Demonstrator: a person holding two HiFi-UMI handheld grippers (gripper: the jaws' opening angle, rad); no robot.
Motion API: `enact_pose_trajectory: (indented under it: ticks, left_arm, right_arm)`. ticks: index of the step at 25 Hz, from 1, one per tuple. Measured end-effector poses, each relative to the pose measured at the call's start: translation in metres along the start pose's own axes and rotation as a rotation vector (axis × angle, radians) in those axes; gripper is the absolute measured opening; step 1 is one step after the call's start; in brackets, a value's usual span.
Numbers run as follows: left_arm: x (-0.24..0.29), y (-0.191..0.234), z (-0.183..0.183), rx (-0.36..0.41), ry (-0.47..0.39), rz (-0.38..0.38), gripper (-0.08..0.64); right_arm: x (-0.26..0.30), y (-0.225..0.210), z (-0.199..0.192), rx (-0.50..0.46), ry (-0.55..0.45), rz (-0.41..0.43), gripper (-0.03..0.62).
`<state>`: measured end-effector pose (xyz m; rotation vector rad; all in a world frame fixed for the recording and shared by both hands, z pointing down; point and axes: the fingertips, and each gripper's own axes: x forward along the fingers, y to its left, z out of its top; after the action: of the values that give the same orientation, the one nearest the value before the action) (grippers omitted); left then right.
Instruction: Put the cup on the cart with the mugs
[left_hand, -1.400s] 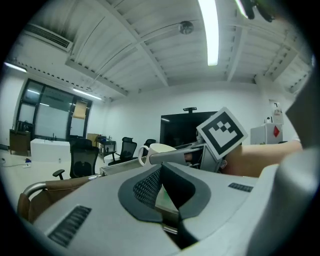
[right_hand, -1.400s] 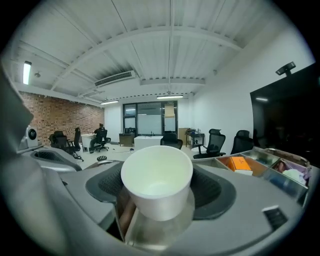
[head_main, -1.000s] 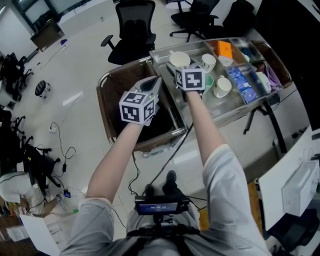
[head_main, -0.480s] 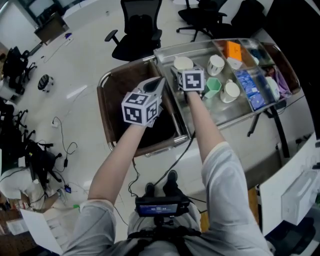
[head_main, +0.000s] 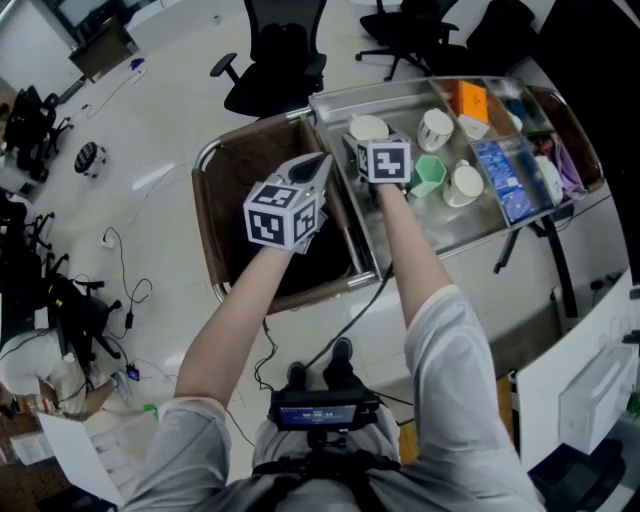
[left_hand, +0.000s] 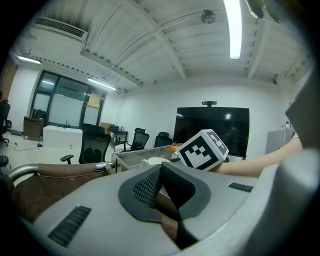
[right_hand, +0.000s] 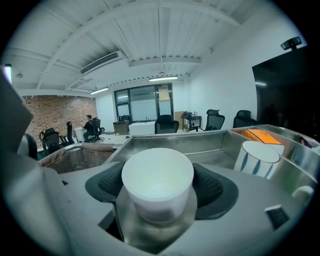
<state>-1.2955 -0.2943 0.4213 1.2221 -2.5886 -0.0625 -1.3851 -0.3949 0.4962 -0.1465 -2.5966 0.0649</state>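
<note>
While right tongs (right_hand: 159, 189) clamp white cup (right_hand: 157, 172) within cart (right_hand: 172, 142), left tongs (left_hand: 161, 189) pressed together.

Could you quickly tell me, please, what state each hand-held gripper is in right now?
Left hand-held gripper: closed, nothing between its jaws.
Right hand-held gripper: closed on the white cup.

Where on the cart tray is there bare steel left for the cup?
Bare steel lies between the held white cup and the striped mug, and along the tray's near rim by the green mug. Around the blue packets it is crowded.
</note>
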Motion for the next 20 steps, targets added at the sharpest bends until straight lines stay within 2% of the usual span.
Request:
enact_pose_trajectory:
  ticks: [2, 6, 11, 20]
  left_arm:
    - [0.000, 0.000, 0.000, -0.002, 0.000, 0.001, 0.005]
    - [-0.002, -0.002, 0.000, -0.001, 0.000, 0.001, 0.005]
    - [-0.012, -0.009, 0.005, 0.007, -0.008, -0.016, 0.005]
    - [-0.063, -0.041, 0.016, 0.031, -0.048, -0.075, 0.005]
  right_arm:
    - [-0.002, 0.002, 0.005, 0.002, -0.024, 0.000, 0.445]
    - [-0.012, -0.005, 0.021, -0.022, -0.083, -0.034, 0.445]
    - [-0.031, 0.000, 0.025, 0.012, -0.096, -0.019, 0.445]
    - [-0.126, 0.024, 0.035, 0.030, -0.185, -0.043, 0.445]
